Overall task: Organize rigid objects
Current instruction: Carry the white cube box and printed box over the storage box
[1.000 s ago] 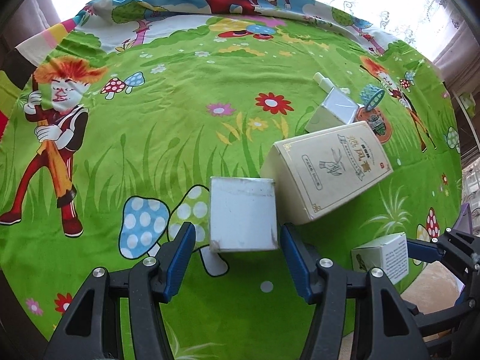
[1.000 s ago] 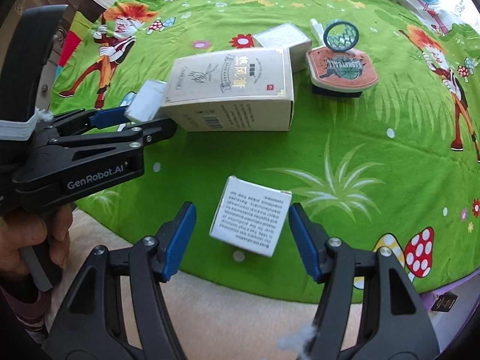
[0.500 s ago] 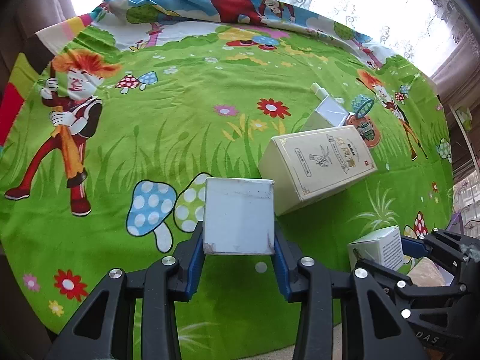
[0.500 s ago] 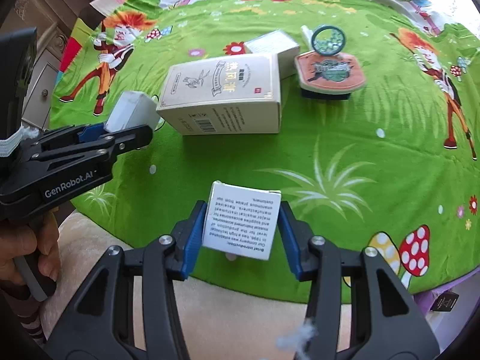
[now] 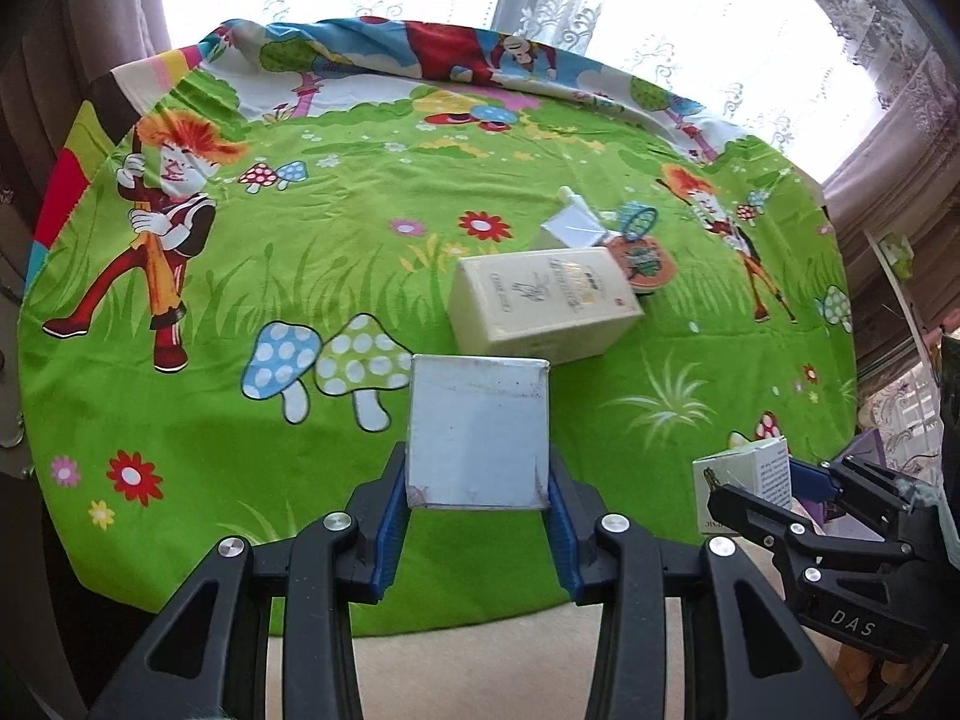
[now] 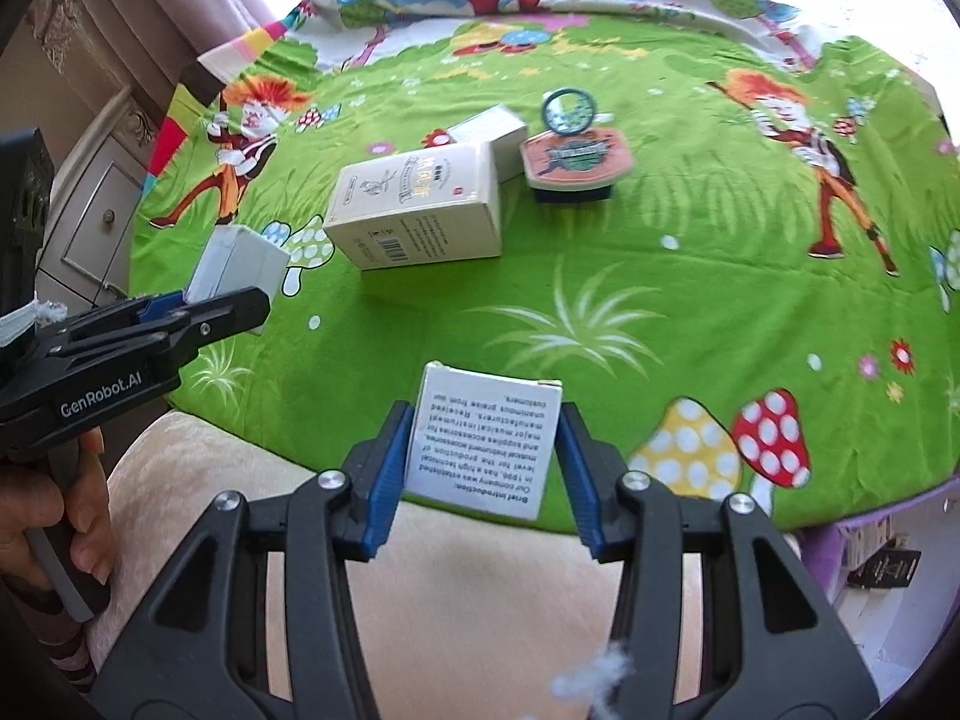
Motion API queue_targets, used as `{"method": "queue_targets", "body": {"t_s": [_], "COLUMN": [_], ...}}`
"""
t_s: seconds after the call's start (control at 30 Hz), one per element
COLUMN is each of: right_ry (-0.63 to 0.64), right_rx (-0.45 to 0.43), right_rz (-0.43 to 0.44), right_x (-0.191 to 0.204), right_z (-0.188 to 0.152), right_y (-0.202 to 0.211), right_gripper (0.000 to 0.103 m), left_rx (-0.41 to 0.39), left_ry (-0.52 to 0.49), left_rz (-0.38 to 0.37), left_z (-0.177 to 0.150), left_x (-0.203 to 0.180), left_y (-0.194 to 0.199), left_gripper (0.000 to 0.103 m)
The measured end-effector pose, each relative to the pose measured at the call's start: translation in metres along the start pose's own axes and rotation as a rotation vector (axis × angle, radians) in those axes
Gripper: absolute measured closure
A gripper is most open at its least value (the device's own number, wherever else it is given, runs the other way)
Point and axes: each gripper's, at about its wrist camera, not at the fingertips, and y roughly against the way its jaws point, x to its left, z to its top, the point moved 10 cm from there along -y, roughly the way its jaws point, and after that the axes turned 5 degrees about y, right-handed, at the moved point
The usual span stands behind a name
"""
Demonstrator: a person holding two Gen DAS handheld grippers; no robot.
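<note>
My left gripper point(image 5: 478, 531) is shut on a plain white box point(image 5: 478, 432) and holds it lifted over the near edge of the cloth; the box also shows in the right wrist view point(image 6: 237, 267). My right gripper point(image 6: 480, 480) is shut on a small white box with printed text point(image 6: 483, 441), lifted over the cloth's near edge; it shows in the left wrist view point(image 5: 744, 474) too. A large cream carton point(image 6: 420, 204) lies on its side mid-table, a small white box point(image 6: 489, 129) behind it.
A round table carries a green cartoon cloth point(image 5: 300, 252). An orange-topped brush with a teal ring point(image 6: 573, 165) lies right of the carton. A beige cushion point(image 6: 480, 570) is below the table edge. A cabinet point(image 6: 90, 210) stands at the left.
Both grippers closed on their boxes, lifted them off the cloth and pulled back toward the near table edge.
</note>
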Motion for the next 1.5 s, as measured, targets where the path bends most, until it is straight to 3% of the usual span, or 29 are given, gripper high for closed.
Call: {"method": "queue_targets", "body": {"t_s": [0.43,0.7,1.17,1.5], "right_ry": [-0.086,-0.199,-0.413,-0.493], "right_rx": [-0.11,-0.176,-0.227,-0.221], "right_rz": [-0.005,-0.022,-0.216,-0.273], "right_x": [-0.037,-0.09,-0.217,-0.261], "right_z": [-0.034,-0.06,-0.127,-0.163], "right_y": [0.054,0.087,0.143,0.161], "right_gripper": [0.051,0.051,0.051,0.051], "left_rx": [0.013,0.05,0.153,0.2], "left_ry": [-0.115,-0.197,-0.398,-0.498], "left_rz": [-0.14,-0.194,-0.325,-0.401], "left_z": [-0.028,-0.05,-0.104,-0.137], "left_x": [-0.098,-0.158,-0.28,-0.34], "left_y": [0.02,0.017,0.012,0.01], "left_gripper": [0.062,0.062,0.061,0.061]}}
